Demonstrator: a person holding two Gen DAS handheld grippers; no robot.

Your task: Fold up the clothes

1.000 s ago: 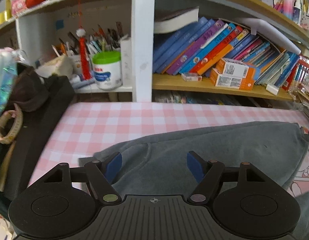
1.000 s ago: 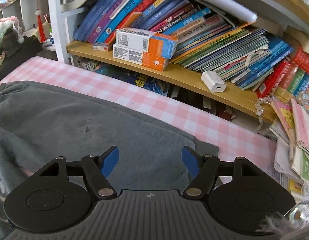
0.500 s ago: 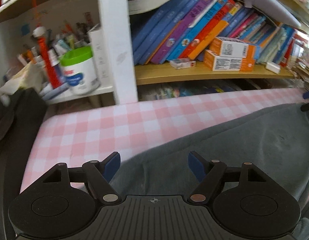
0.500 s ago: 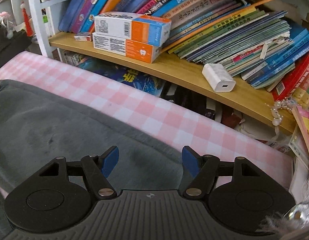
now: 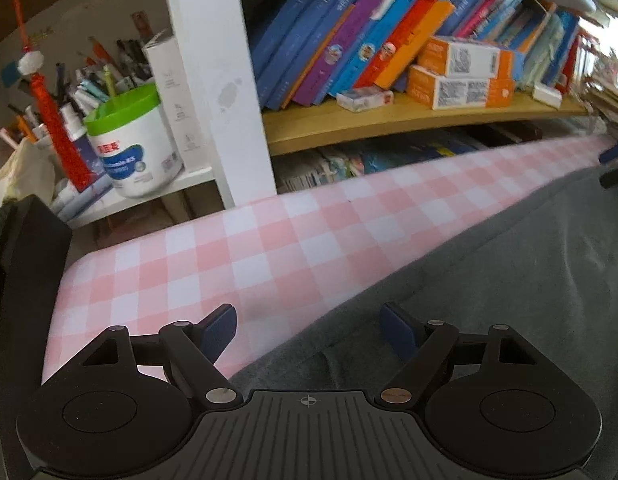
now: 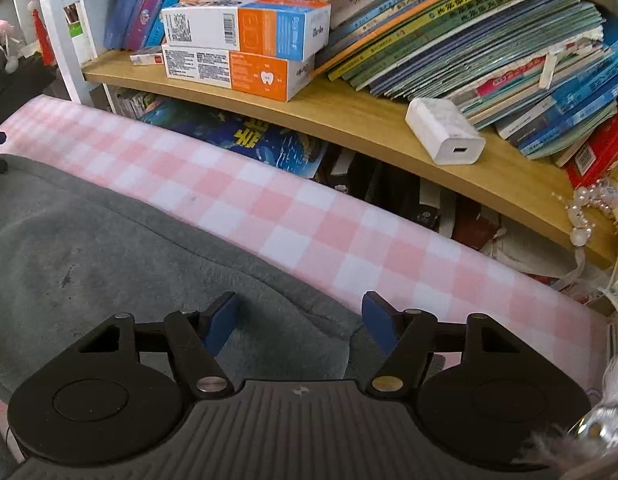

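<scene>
**Both tongs drop to the far edge of the grey garment**

Since the earlier frames both grippers have come forward and down, so the shelves loom larger and the far hem of the grey garment (image 5: 509, 280) now sits right at the fingertips; the left gripper (image 5: 309, 330) has also rolled a little, tilting its view. Its jaws stand apart with nothing clamped between them; one blue pad hangs over the pink checked tablecloth (image 5: 237, 256), the other over grey cloth, so the garment's corner lies just between and beneath them. The right gripper (image 6: 299, 320) likewise stands apart and empty; its pads straddle the opposite corner of the same edge, where the cloth ends against the check.

The garment lies spread flat along the table, its long edge running parallel to the wooden bookshelf (image 6: 349, 120) behind; two orange and white boxes (image 6: 237, 48) and a white charger (image 6: 445, 130) sit on that shelf, and a green-lidded tub (image 5: 129, 140) of pens stands off to the left.

The hands look set to pinch the two far corners; no fold has yet begun.
</scene>
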